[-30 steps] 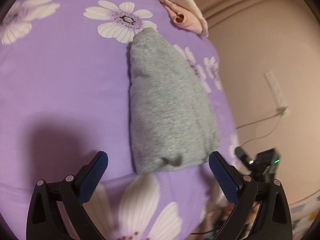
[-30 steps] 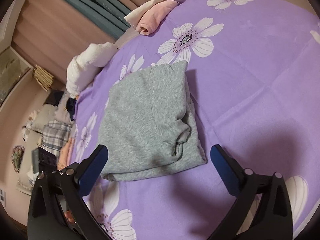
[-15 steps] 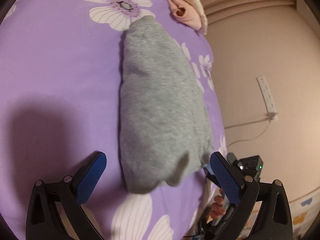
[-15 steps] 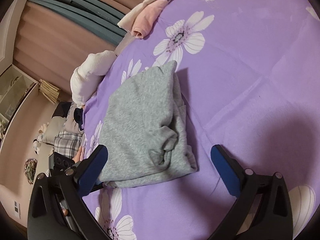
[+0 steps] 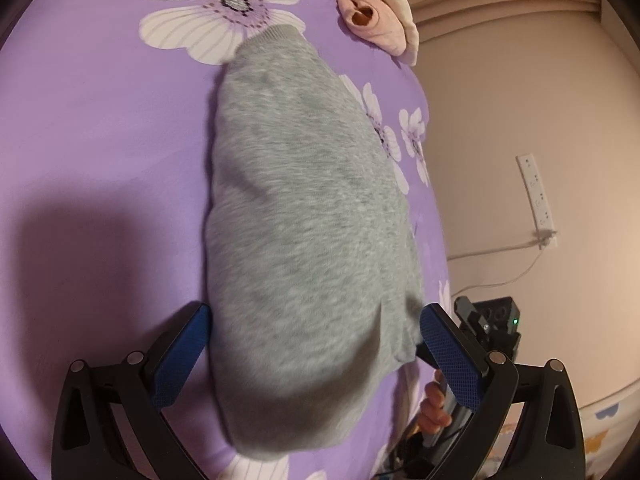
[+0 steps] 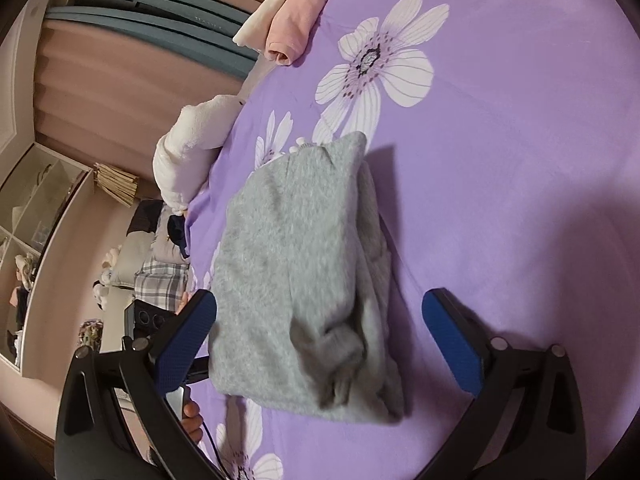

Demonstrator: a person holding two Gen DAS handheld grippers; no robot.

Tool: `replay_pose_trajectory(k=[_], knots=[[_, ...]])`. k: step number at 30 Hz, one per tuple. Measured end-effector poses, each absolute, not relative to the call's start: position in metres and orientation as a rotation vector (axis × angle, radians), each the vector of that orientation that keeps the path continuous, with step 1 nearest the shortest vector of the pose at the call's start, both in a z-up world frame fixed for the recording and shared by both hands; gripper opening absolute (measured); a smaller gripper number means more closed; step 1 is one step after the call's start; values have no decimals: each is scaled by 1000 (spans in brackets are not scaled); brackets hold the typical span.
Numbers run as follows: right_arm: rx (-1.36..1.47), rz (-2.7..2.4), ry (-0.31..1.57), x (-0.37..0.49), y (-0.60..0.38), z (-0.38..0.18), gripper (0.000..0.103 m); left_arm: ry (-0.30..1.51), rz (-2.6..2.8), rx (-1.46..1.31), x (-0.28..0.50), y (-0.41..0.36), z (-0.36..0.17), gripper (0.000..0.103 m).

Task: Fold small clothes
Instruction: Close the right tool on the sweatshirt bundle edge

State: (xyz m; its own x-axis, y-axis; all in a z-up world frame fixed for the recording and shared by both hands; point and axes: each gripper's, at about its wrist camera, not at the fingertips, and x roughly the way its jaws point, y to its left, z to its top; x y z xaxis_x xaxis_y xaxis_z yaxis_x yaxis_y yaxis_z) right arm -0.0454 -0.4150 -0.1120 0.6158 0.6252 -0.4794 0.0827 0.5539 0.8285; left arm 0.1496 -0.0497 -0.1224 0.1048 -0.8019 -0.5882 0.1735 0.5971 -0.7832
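Since a second ago you have brought both grippers closer over the folded grey garment point(image 5: 304, 248), lying on the purple flowered bedsheet point(image 5: 100, 128). From your left gripper point(image 5: 316, 356), spread wide astride its near end, its long axis runs away toward the pink clothes pile point(image 5: 372, 16). From your right gripper point(image 6: 320, 344), equally spread, the garment point(image 6: 296, 280) points up-left toward that pile point(image 6: 296, 28).

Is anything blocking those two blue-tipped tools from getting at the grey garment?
Nothing visible. The grey garment lies right between the open fingers of the left tool and the right tool, on the purple sheet.
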Motion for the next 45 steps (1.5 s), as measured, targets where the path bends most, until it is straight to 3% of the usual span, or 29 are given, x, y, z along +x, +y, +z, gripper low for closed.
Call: replay_pose_trajectory(k=[12,21,26,29,33,45], knots=[[929,431,924,-7,-404,-117,94,1307,-784,-632,168,-61,-127,102],[874,442,940,15,-389,-121,74,1321,-768,-644,178,-64,-127,102],[863,411,943,16,-391,-124,53,1312,-753,-651,177,-64,-124,101],[886,402,936,12,-395,-127,45,1300,-732,-621,173,-65,-121,95],[860,386,926,9,-392,-123,42,1291,-703,-602,170,-61,-118,83],[815,423,844,0,-380,-107,31,1243,-676,-588,161,-52,-113,71]])
